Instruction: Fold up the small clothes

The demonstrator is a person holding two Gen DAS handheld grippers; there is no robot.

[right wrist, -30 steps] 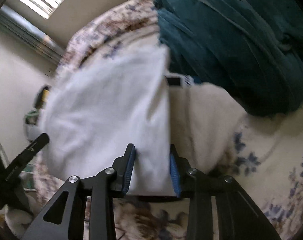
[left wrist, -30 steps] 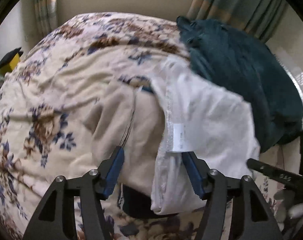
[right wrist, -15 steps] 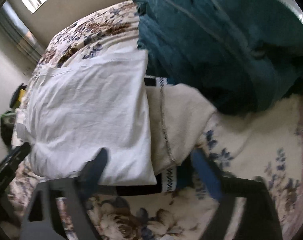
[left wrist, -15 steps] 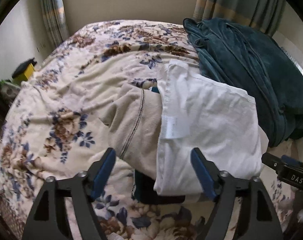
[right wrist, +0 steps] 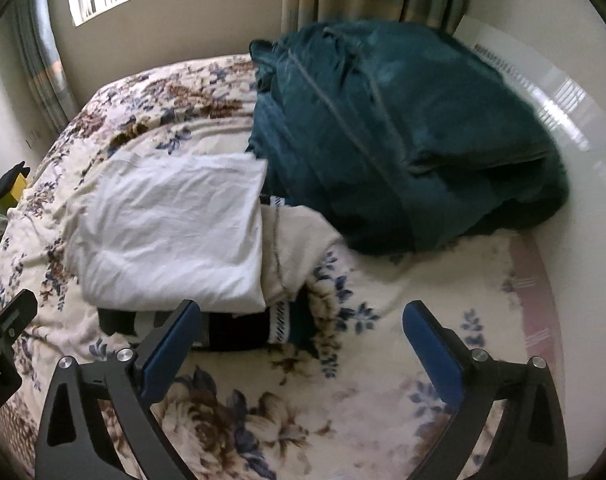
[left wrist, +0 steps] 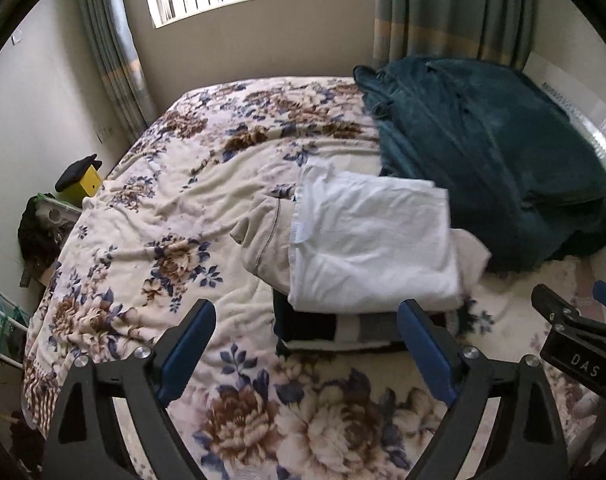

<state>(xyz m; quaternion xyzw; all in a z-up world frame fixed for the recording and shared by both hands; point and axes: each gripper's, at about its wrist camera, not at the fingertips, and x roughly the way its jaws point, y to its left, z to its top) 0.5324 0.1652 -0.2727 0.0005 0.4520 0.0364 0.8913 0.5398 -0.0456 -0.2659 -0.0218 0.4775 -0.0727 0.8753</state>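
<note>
A folded white garment [left wrist: 367, 240] lies on top of a beige garment [left wrist: 263, 236] and a dark patterned one [left wrist: 323, 330] on the floral bed. The same stack shows in the right wrist view: white garment [right wrist: 171, 232], beige garment [right wrist: 295, 248], dark garment [right wrist: 239, 332]. My left gripper [left wrist: 307, 344] is open and empty, pulled back above the bed in front of the stack. My right gripper [right wrist: 303, 340] is open and empty, also back from the stack. The right gripper [left wrist: 575, 320] shows at the right edge of the left wrist view.
A large teal blanket [left wrist: 483, 152] is heaped on the right of the bed [left wrist: 163, 200], touching the stack. A yellow object with a black top [left wrist: 81, 180] stands off the left edge. Curtains [left wrist: 443, 8] and a window lie beyond.
Both grippers let go of the white garment, opened wide and drew back and up from the stack. The white garment now lies flat on the pile.
</note>
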